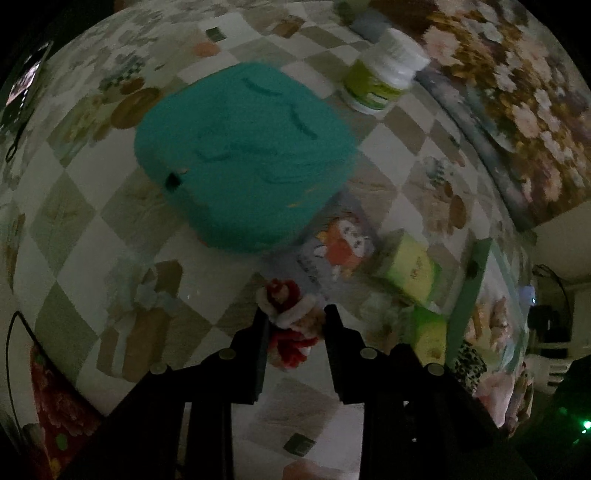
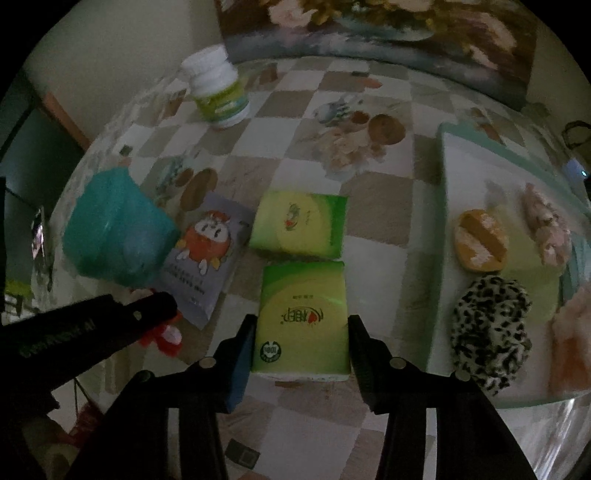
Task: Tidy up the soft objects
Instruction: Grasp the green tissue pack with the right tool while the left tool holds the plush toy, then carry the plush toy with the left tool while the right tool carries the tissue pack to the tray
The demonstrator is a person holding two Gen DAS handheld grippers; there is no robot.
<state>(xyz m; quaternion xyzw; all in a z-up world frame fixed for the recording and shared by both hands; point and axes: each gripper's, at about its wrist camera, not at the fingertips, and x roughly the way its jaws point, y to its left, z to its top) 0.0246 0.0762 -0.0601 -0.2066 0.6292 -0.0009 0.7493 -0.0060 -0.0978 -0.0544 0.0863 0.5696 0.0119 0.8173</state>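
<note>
My left gripper (image 1: 295, 314) has its two fingers around a small red and white fuzzy toy (image 1: 290, 325), touching it on both sides. A teal soft cushion (image 1: 240, 151) lies just beyond. My right gripper (image 2: 301, 325) straddles a green tissue pack (image 2: 303, 317) on the table, jaws wide, pads beside the pack's sides. A second green tissue pack (image 2: 299, 225) lies behind it. A purple tissue pack with a cartoon (image 2: 207, 254) lies to the left. A pale green tray (image 2: 443, 221) on the right holds a leopard-print scrunchie (image 2: 487, 328), an orange puff (image 2: 480, 240) and a pink fluffy item (image 2: 546, 229).
A white and green pill bottle (image 2: 218, 92) stands at the back of the checkered tablecloth (image 2: 369, 199). A floral painting (image 2: 369, 33) leans at the back edge. My left gripper's arm (image 2: 92, 325) reaches in at the left of the right wrist view.
</note>
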